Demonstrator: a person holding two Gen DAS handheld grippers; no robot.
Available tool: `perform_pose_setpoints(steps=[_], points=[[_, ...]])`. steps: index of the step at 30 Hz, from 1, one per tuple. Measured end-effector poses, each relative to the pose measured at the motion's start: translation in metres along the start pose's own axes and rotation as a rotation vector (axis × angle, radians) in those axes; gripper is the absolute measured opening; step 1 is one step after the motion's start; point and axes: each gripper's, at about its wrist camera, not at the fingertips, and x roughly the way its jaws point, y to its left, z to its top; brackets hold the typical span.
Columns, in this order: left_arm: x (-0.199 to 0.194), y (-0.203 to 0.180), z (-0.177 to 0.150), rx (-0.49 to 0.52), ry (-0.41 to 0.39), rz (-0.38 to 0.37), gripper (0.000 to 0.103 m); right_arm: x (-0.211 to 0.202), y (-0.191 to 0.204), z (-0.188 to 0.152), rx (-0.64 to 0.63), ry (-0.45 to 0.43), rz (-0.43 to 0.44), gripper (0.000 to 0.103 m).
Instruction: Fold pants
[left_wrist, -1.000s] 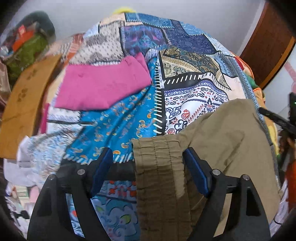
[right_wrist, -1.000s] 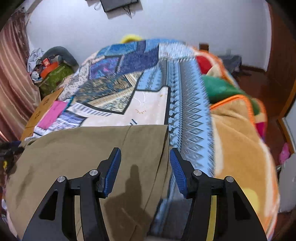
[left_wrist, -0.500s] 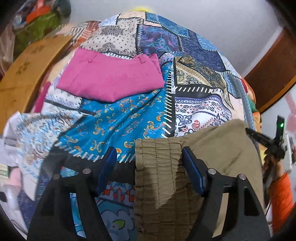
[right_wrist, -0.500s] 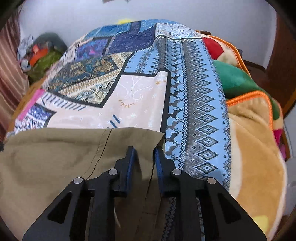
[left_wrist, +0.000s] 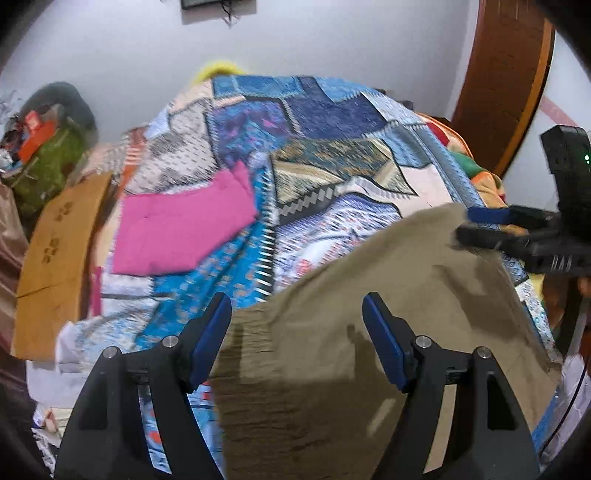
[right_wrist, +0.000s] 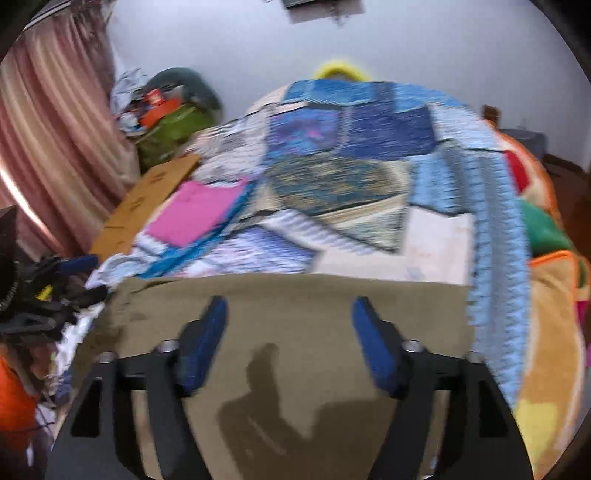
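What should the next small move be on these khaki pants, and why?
Probably lower both grippers back to the near edge of the pants and grip it for another fold: they lie flat on the bedspread, with left gripper open and right gripper opening, neither holding cloth.

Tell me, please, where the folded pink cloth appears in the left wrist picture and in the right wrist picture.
Left wrist: the folded pink cloth lies left of centre on the patchwork bedspread, beyond the olive pants.
Right wrist: the cloth is upper left, near the bed's left edge.
Shared landmark: the brown cardboard sheet, just left of the cloth in both views.
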Motion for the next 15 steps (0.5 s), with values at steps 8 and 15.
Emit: perform_pose_setpoints(steps=[8,15], points=[[0.034,-0.008,-0.019,0.025,0.122,0.026,0.074,0.055,0.038,-0.034,-0.128,0.194,-0.039,0.079],[0.012,-0.002,-0.042,0.021,0.12,0.035,0.079,0.022,0.034,-0.057,-0.165,0.198,-0.101,0.079]])
